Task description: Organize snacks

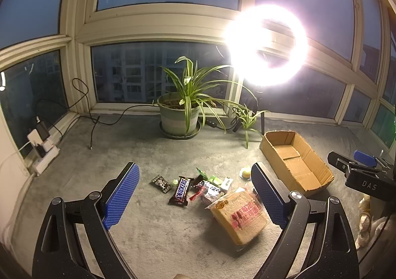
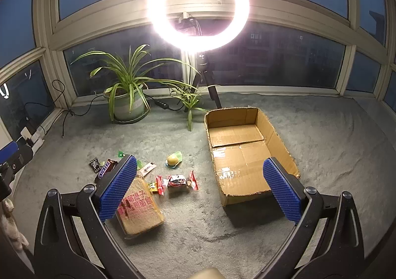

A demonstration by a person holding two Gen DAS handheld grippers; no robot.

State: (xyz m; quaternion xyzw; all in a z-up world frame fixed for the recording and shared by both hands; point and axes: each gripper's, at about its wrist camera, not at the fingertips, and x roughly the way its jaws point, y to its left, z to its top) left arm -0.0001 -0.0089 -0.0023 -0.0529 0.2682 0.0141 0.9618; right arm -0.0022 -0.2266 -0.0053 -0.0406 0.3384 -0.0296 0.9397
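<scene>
1. The left gripper (image 1: 195, 194) hovers above the grey carpet (image 1: 148, 241), its two blue-padded fingers (image 1: 121, 197) spread wide with nothing between them; it looks down over the scattered snacks.
2. The right gripper (image 2: 199, 187) hangs over the carpet too, its fingers (image 2: 282, 189) equally wide apart and empty. Its left finger sits in front of the bread packet, its right finger in front of the near corner of the box.
3. In the left view, the right gripper's black body shows at the right edge, beside the box.
4. The cardboard box (image 2: 247, 155) lies open on the carpet to the right of the snacks, flaps down inside, with nothing in it. One near corner is torn and ragged.
5. The bread packet (image 1: 240, 217) is the largest snack: a clear bag with red Chinese lettering over pale sliced toast, lying nearest the grippers.
6. The Snickers bar (image 1: 180, 191) lies left of the bread, in a brown wrapper with the name readable.
7. A small black packet (image 1: 160, 183) lies just left of the Snickers bar.
8. A red-ended wrapped snack (image 2: 178, 181) lies between the bread and the box, with a thin red and yellow packet (image 2: 156, 186) just beside it.
9. A yellow round sweet in a green wrapper (image 2: 174, 160) rests farther back, apart from the others.
10. A potted plant (image 2: 128, 95) and a lit ring light (image 2: 198, 4) stand by the window.
</scene>
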